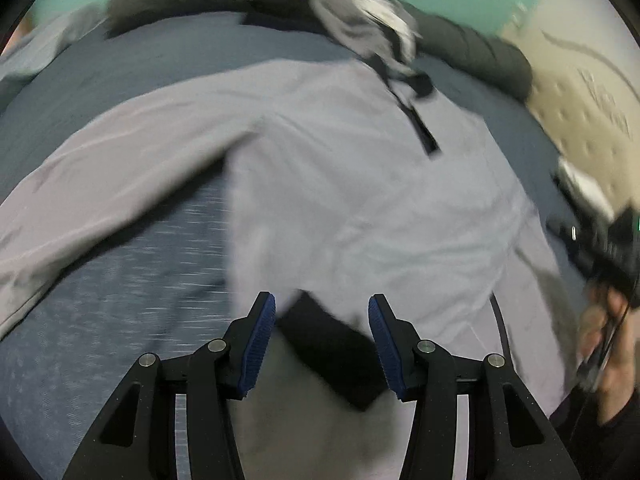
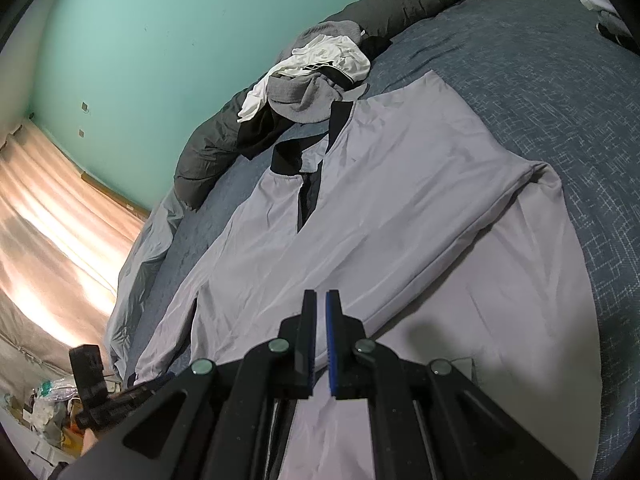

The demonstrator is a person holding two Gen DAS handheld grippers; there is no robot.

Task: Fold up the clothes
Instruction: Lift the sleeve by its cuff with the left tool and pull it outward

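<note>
A pale lilac-grey long-sleeved shirt (image 1: 340, 184) with a black collar and placket (image 2: 308, 196) lies spread face up on the blue bed cover (image 2: 540, 80). One sleeve (image 1: 100, 208) stretches out sideways, and the other side is folded in over the body (image 2: 520, 216). My left gripper (image 1: 321, 300) is open low over the shirt's near edge, with a black patch of fabric (image 1: 332, 348) between its blue pads (image 1: 262, 344); this view is blurred. My right gripper (image 2: 321, 300) hovers over the lower body of the shirt, fingers almost together with nothing in them.
A pile of grey, white and black clothes (image 2: 312, 80) sits by the collar, against a dark quilted roll (image 2: 400, 4) along the teal wall. A curtain (image 2: 48, 220) and clutter lie beyond the bed's edge. A hand (image 1: 608, 340) holds the other gripper at the right.
</note>
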